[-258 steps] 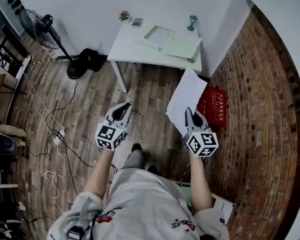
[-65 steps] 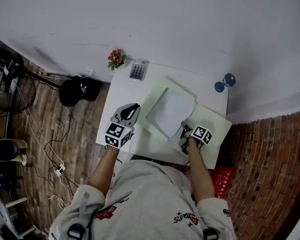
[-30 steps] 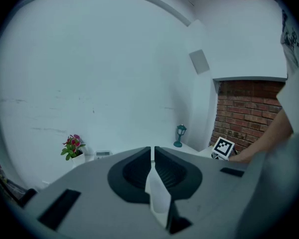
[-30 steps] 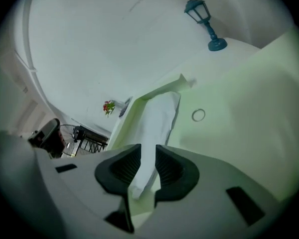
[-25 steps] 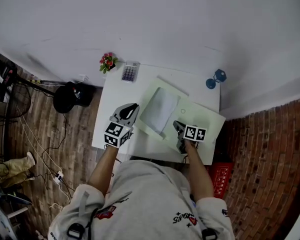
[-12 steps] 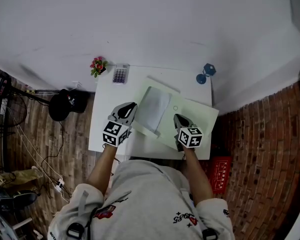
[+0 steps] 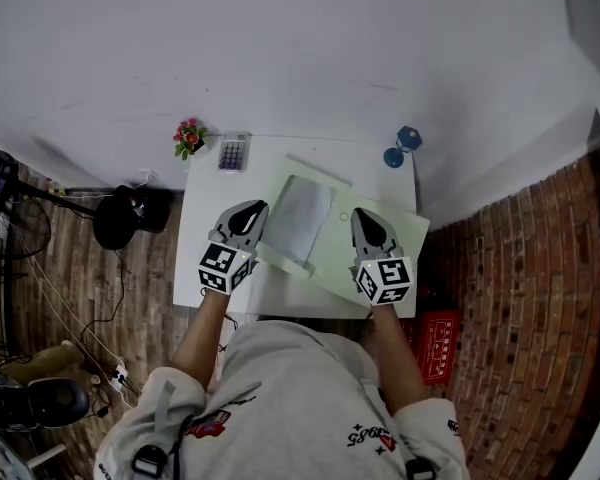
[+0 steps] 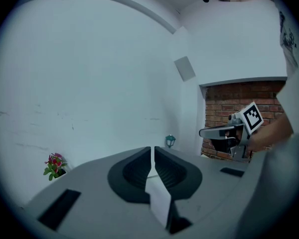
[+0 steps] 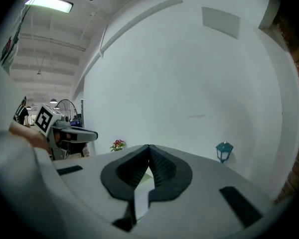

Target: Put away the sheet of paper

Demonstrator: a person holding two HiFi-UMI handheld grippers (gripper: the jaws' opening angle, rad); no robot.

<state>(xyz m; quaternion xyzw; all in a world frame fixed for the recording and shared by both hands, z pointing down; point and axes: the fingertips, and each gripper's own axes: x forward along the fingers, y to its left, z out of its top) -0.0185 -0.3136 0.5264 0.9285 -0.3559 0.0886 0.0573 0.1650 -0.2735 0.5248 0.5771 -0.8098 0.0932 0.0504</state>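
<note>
The white sheet of paper [image 7: 302,220] lies flat inside an open pale green folder [image 7: 330,258] on the white table [image 7: 202,263]. My left gripper [image 7: 248,208] hovers over the folder's left edge, shut and empty; in its own view the jaws [image 8: 153,149] meet at the tip. My right gripper [image 7: 361,214] hangs above the folder's right half. Its jaws have just been closing and now stand shut [image 9: 149,146] with nothing between them. Each gripper shows in the other's view, both held about level.
At the table's back edge stand a small flower pot [image 7: 188,136], a calculator [image 7: 232,152] and a blue lantern figure [image 7: 402,144]. A white wall rises behind. A red crate [image 7: 435,343] sits by the brick floor on the right, a black fan base [image 7: 120,218] on the left.
My right gripper has lifted off the folder and rolled upright, its marker cube now facing up. The left gripper has risen slightly. The paper stays in the folder.
</note>
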